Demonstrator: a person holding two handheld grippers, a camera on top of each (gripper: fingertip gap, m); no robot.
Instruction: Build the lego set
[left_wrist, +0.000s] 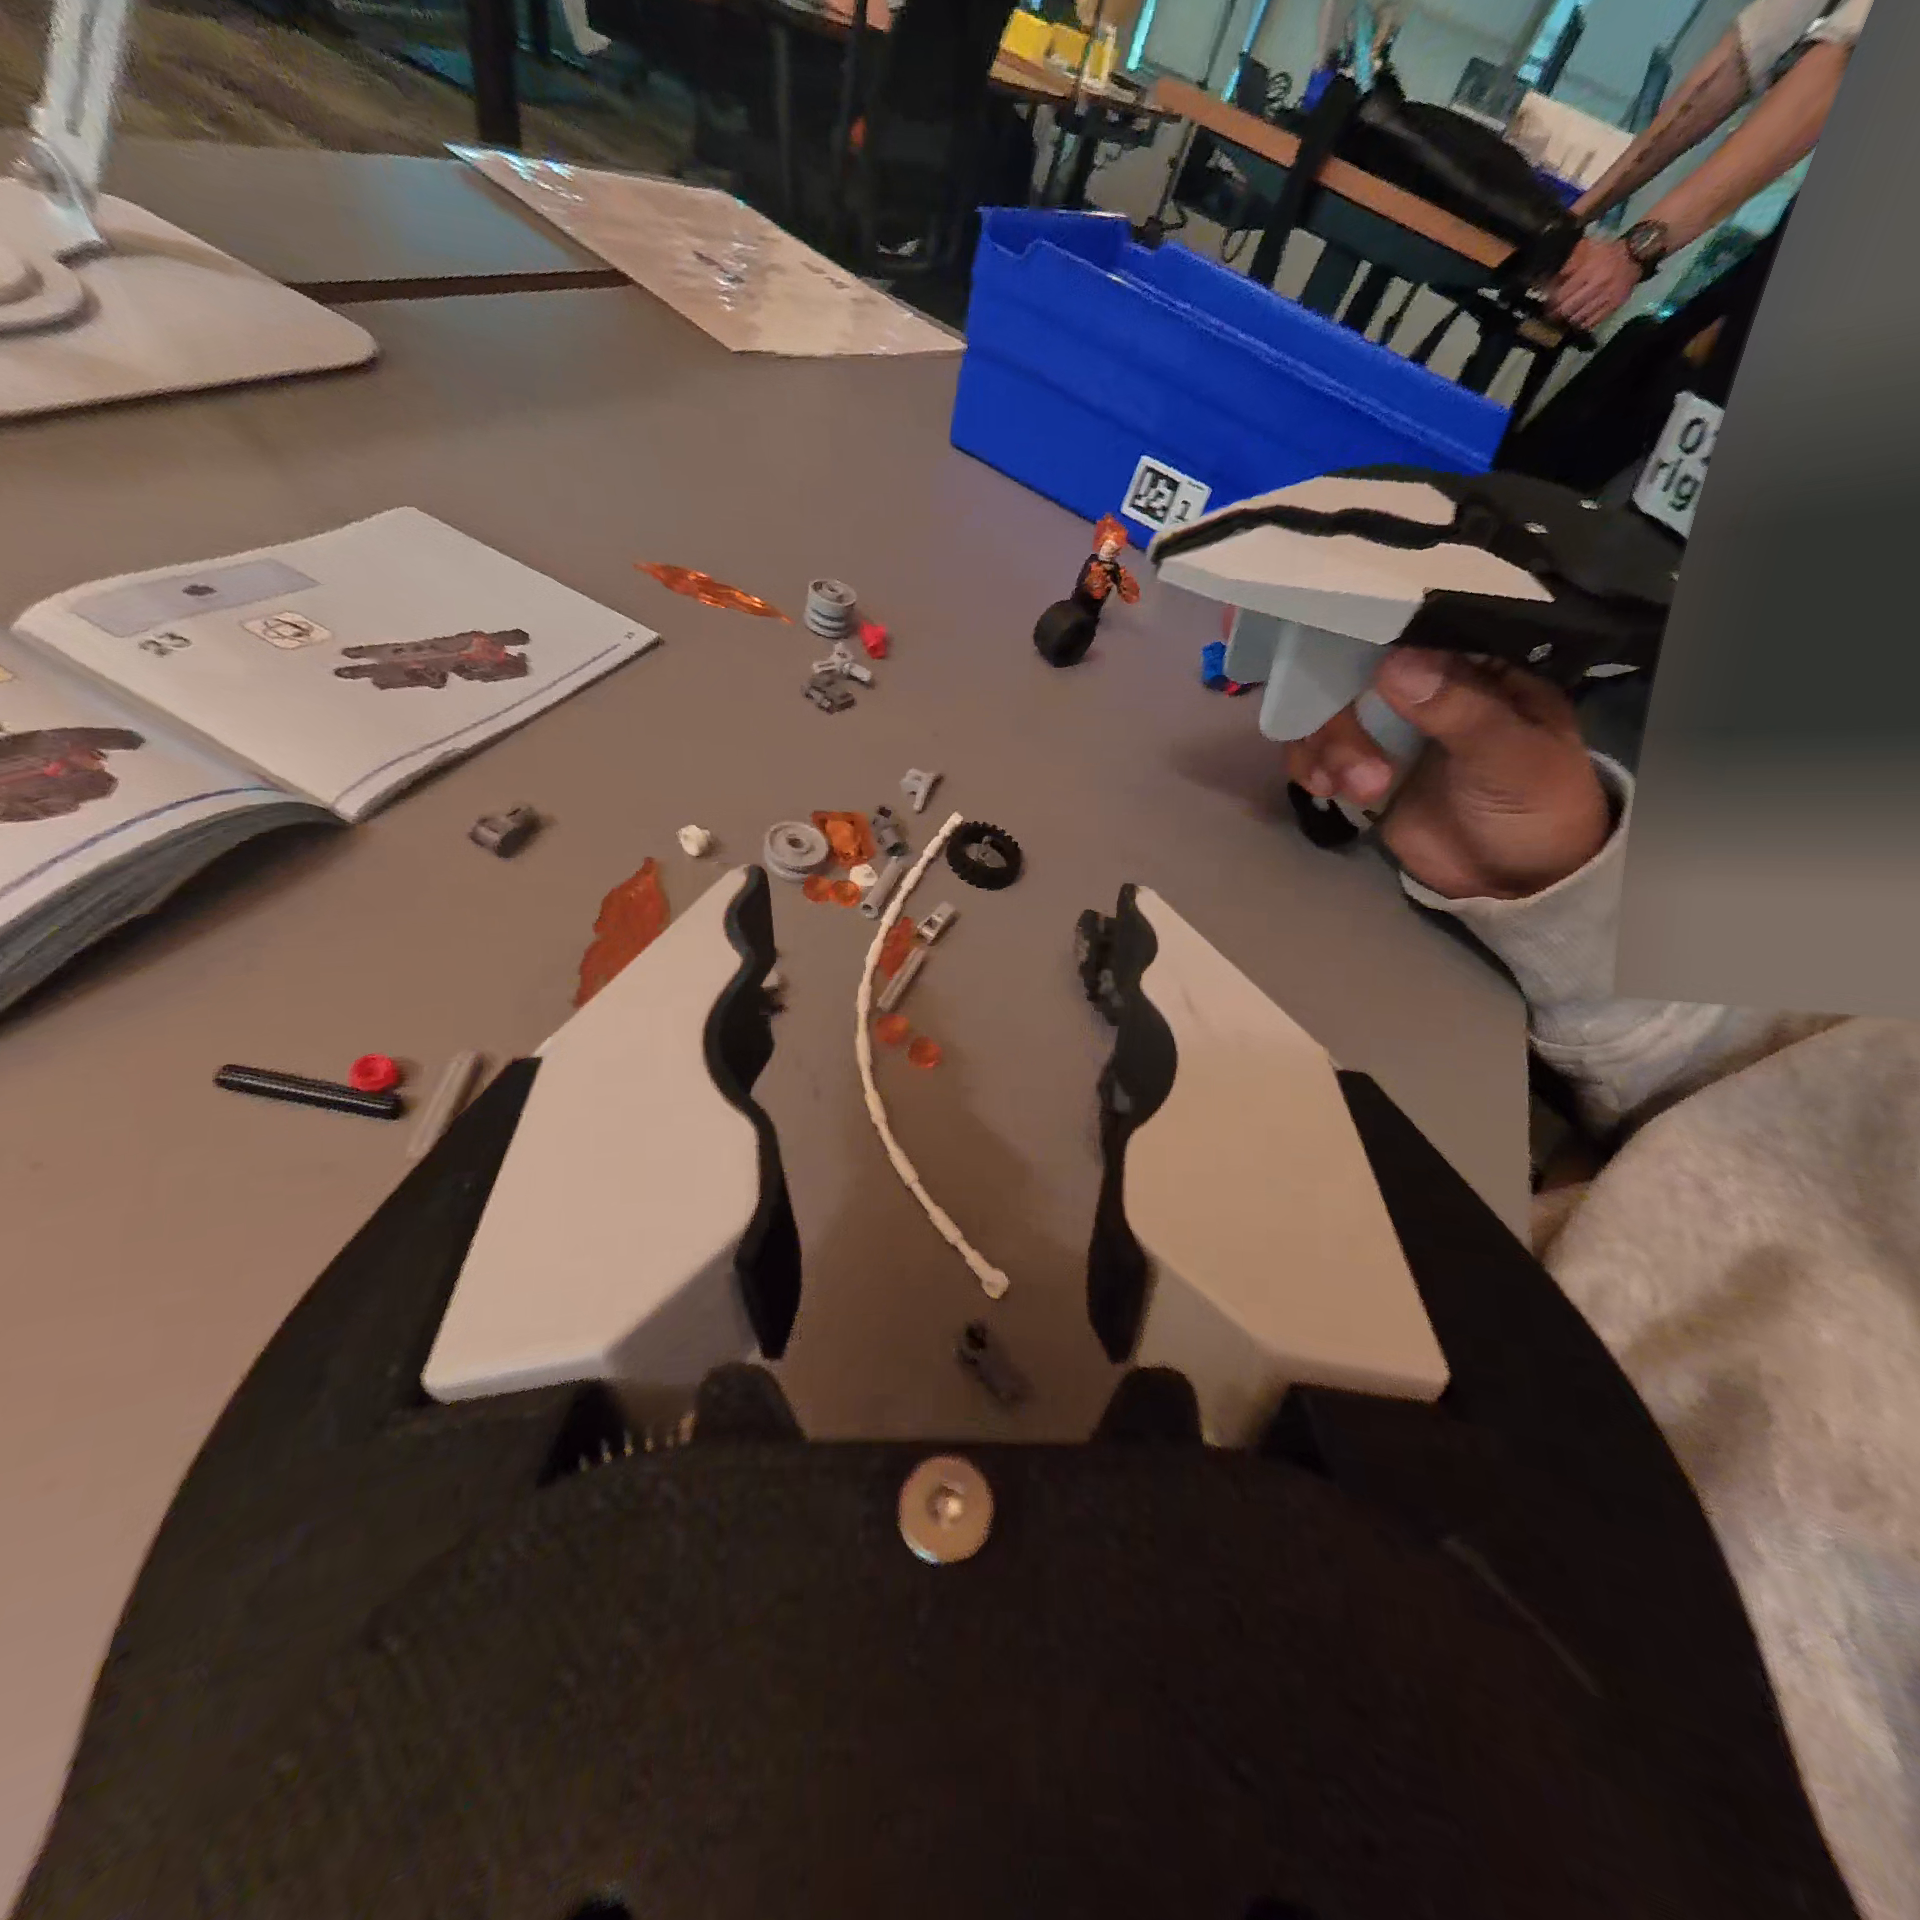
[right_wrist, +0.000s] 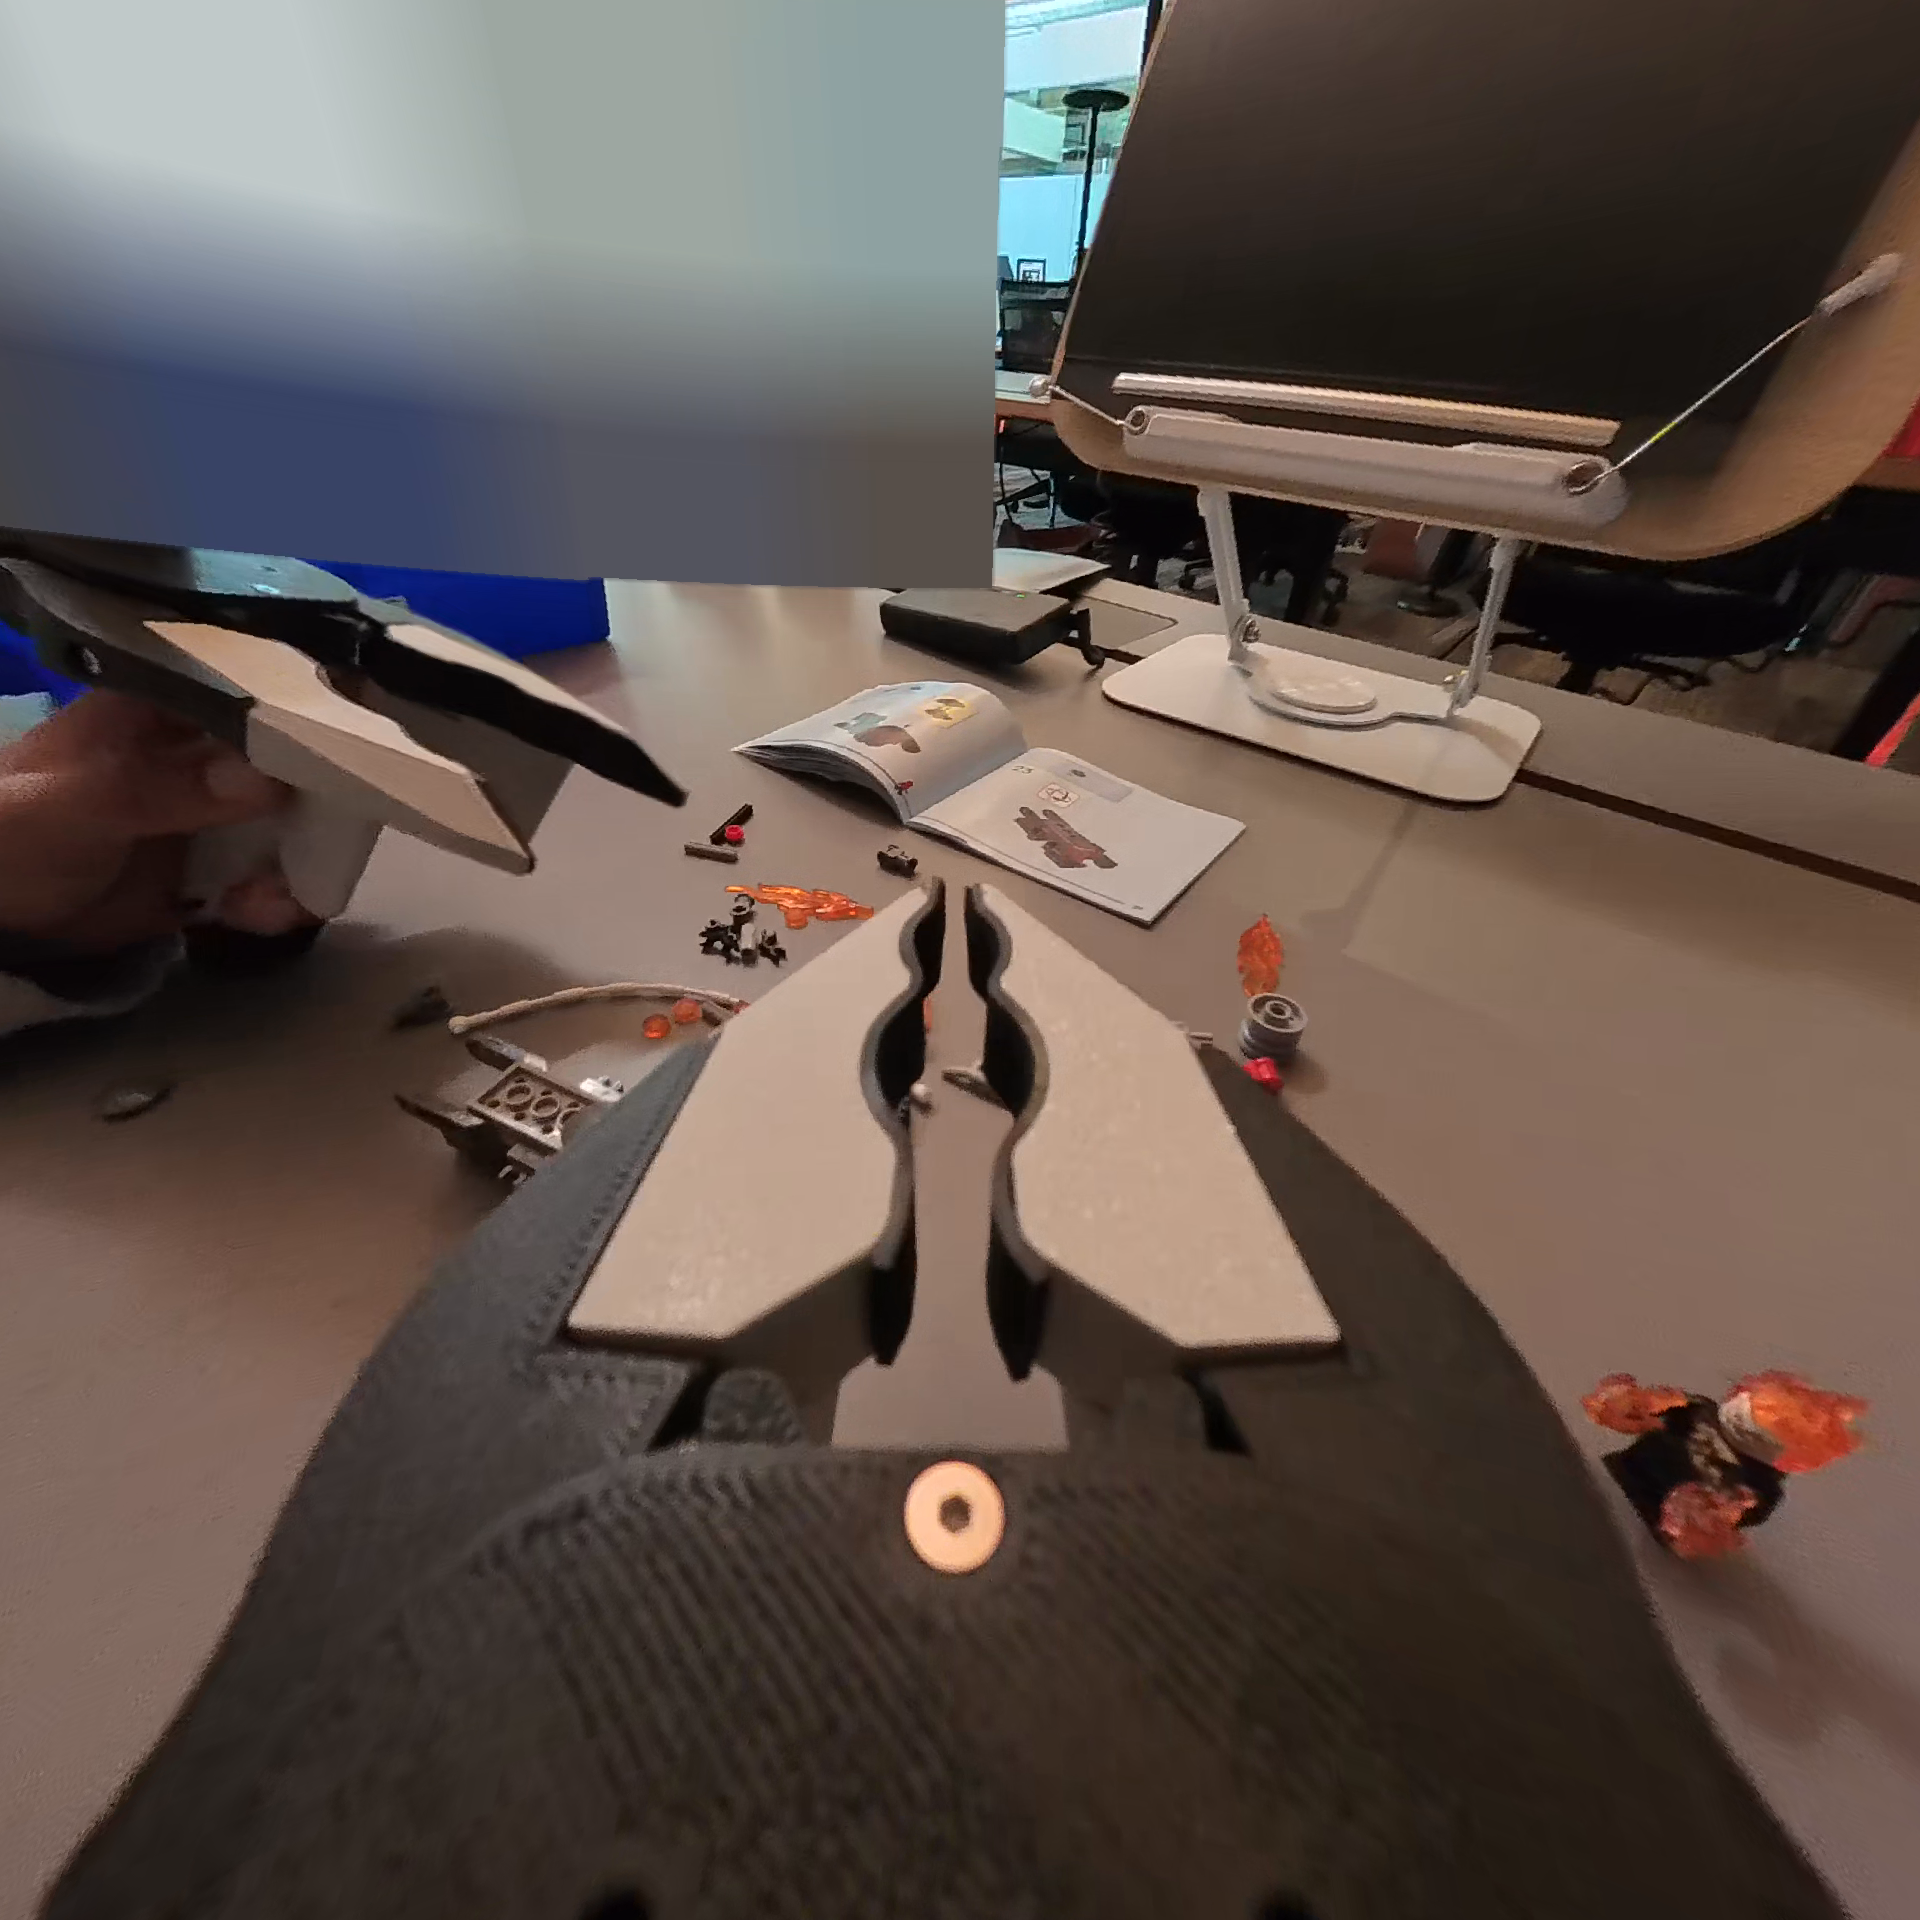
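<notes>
The lego pieces lie scattered loose on the grey table (left_wrist: 312, 1299), in front of both tools. The left gripper (left_wrist: 935, 904) hovers over them with its jaws spread wide and nothing between them; under it runs a thin white bendy rod (left_wrist: 883, 1070), with small clear orange studs (left_wrist: 906, 1039), a black gear ring (left_wrist: 983, 854) and a grey wheel hub (left_wrist: 796, 848) just beyond. The right gripper (right_wrist: 954, 896) has its jaws nearly together – only a narrow slit shows – and I see nothing held in it.

These bits look light, hard and slick, so they will likely skate away if nudged sideways. The round studs are best pinched across their flat faces from above; the white rod will probably flex, so taking it near the middle seems safer. A half-built dark grey block (right_wrist: 520, 1112) sits to the left of the right gripper, and it seems sturdy enough to grip by its long sides. A small figure with orange flames (right_wrist: 1725, 1455) lies on its side, well apart to the right.

The open instruction booklet (left_wrist: 312, 665) rests at the left. The blue bin (left_wrist: 1195, 353) stands at the far edge – its inside is hidden, so I cannot tell what it holds.
</notes>
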